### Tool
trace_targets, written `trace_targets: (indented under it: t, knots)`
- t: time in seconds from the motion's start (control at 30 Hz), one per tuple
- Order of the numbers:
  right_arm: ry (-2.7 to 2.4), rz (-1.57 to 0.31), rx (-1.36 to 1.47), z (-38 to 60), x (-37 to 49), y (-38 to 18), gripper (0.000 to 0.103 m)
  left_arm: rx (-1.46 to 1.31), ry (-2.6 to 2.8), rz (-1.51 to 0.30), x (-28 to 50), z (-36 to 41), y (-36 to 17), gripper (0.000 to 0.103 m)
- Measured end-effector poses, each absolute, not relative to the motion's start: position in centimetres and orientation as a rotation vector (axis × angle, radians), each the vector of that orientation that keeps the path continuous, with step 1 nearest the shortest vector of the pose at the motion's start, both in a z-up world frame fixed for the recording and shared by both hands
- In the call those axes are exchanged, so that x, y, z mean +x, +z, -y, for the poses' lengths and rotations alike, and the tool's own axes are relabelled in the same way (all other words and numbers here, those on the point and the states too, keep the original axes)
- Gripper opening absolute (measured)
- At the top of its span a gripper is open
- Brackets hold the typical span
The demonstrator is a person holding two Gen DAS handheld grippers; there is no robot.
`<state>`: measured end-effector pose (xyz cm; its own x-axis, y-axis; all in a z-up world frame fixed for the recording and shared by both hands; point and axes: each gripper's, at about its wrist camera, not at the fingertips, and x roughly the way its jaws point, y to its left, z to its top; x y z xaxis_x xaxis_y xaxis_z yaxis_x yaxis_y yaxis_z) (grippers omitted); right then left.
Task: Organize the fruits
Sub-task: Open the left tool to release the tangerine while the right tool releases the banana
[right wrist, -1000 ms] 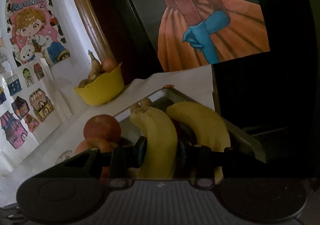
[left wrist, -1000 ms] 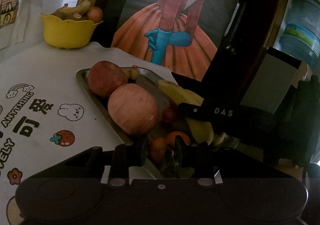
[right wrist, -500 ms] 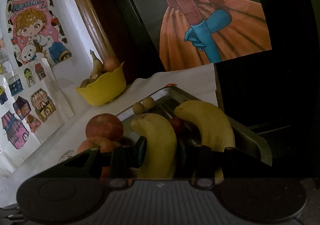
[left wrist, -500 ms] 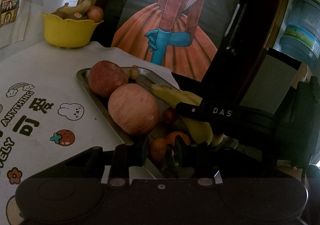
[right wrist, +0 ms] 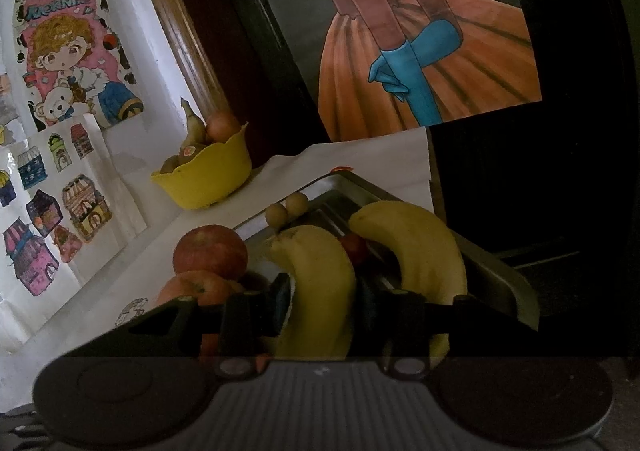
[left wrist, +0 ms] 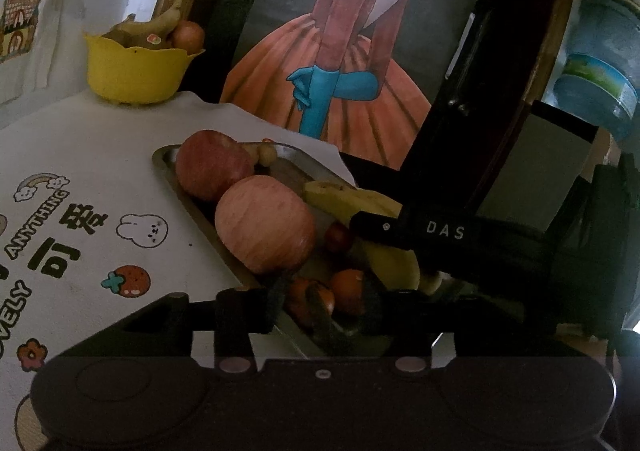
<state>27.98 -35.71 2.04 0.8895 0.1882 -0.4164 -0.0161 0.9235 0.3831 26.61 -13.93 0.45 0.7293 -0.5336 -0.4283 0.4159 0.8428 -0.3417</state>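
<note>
**Right gripper has a banana over the tray**

White cloth printed with cartoons covers the table (left wrist: 100, 139), with a painted orange-skirted figure propped behind it. On the cloth lies a metal tray (right wrist: 496, 271) crowded with fruit: two apples (left wrist: 264, 223), two small pale round fruits, a little red one, some small oranges (left wrist: 348, 291) and two bananas. Well apart, near the wall, a yellow bowl (right wrist: 208, 179) already carries a banana and a round fruit.

The right gripper (right wrist: 320, 299) has its jaws closed to the width of the nearer banana (right wrist: 320, 283), pads pressed on either flank of its yellow, lightly speckled body; the second banana (right wrist: 424, 251) rests beside it against the tray's rim. The left gripper (left wrist: 320, 303) hangs low over the tray's near end, jaws parted around the small oranges, though whether they touch I cannot tell.

My guess is the pick-up step is in hand. Next comes a clean lift clear of the neighbouring fruit, then a carry toward the bowl.
</note>
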Motion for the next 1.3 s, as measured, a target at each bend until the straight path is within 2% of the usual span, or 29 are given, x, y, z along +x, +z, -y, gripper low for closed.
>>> trace_targets:
  t: [0.27,0.4,0.57,0.77,1.0,1.3]
  knots:
    - [0.103,-0.45,0.378,36.0,26.3,3.0,0.061,-0.256,-0.506,-0.494,25.7,12.8,0.7,0.067]
    - [0.112,-0.423,0.369,36.2,25.1,4.1,0.066,-0.267,-0.489,-0.449,24.9,12.3,1.0,0.073]
    - [0.103,-0.393,0.35,35.7,23.9,5.6,0.078,-0.29,-0.449,-0.373,23.6,11.2,1.5,0.088]
    - [0.092,-0.365,0.325,35.3,21.9,7.1,0.089,-0.349,-0.408,-0.307,22.3,9.6,2.1,0.1]
    - [0.095,-0.333,0.301,34.6,19.5,8.7,0.102,-0.398,-0.364,-0.278,20.4,7.4,3.5,0.102]
    - [0.103,-0.299,0.275,32.5,16.3,10.0,0.103,-0.366,-0.322,-0.264,16.7,4.5,5.0,0.102]
